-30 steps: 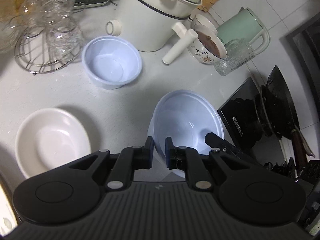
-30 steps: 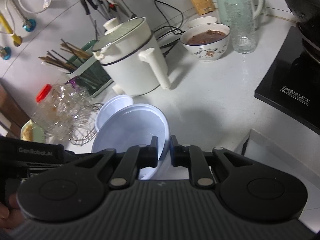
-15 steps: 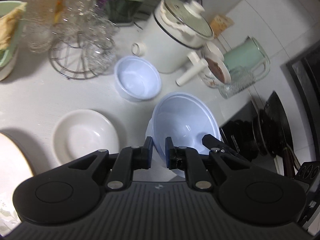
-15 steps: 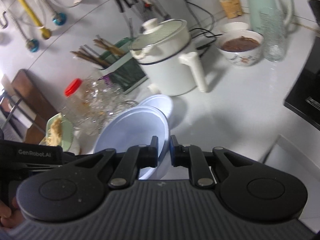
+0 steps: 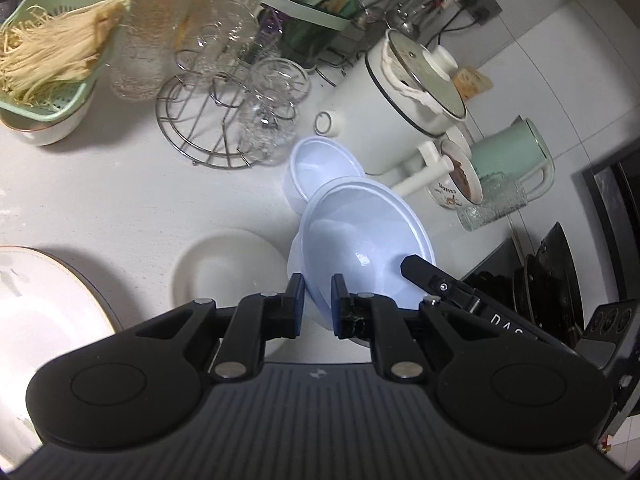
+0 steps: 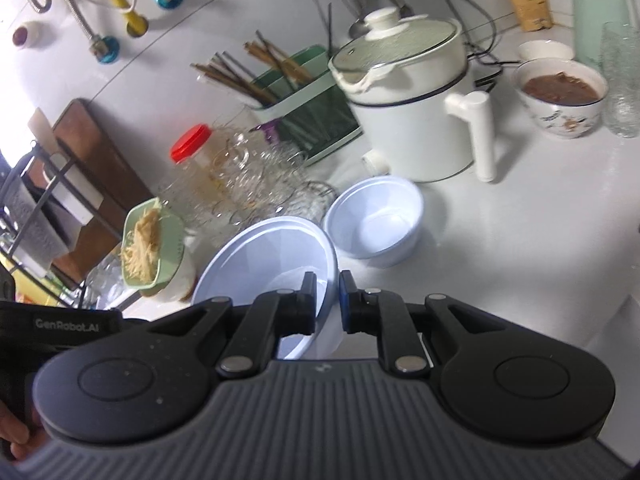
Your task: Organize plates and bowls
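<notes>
"GenRobot.AI" marks the left gripper (image 6: pixel 68 326); "DAS" the right gripper (image 5: pixel 504 322).

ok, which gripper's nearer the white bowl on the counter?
Left. The left gripper clamps the large blue bowl at the rim just beside the white bowl. The right gripper holds the opposite rim, with the blue bowl in between.
</notes>
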A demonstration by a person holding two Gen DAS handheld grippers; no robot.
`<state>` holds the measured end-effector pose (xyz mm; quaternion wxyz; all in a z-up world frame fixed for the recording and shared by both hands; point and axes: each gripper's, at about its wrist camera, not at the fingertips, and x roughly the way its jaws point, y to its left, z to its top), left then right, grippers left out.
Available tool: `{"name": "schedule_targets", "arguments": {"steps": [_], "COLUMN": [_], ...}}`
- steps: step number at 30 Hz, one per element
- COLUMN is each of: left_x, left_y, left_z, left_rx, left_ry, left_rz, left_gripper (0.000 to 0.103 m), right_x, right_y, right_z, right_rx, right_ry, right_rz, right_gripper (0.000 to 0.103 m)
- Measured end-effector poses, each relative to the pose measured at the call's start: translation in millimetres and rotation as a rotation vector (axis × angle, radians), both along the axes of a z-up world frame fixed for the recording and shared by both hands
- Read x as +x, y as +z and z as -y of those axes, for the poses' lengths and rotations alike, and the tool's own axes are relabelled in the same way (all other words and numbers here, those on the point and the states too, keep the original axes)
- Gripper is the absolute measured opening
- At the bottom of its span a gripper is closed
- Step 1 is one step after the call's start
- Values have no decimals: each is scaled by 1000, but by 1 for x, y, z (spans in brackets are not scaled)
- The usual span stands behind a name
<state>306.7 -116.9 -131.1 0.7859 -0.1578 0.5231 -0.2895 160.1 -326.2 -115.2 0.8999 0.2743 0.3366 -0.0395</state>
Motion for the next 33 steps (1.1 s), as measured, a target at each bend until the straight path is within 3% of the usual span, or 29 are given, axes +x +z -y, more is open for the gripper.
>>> {"name": "schedule_targets", "arguments": {"steps": [5,12,23,30,33], "left_x": [7,14,12,9,5], "left_y": [-7,-31,-41,-45,-38], "left_z": [-5,-17,-28,-29,-31], "left_rx": [35,51,148,210,238], "left_ry": [28,81,93,80,70], "left_rz": [19,-64,-68,-64,-41], "left_gripper": [14,15,15,16,28], "right_x": [18,35,51,57,56], "right_y": [-8,-28,-56,-56,-46], "right_z": [-6,-7,-22,-36,-41], "right_rx": [9,86,162,103,53], "right_ry": [53,88,155,186,201], "right_rz": [-22,-89,-207,-229,-202], "right_gripper": [14,14,16,16,17]}}
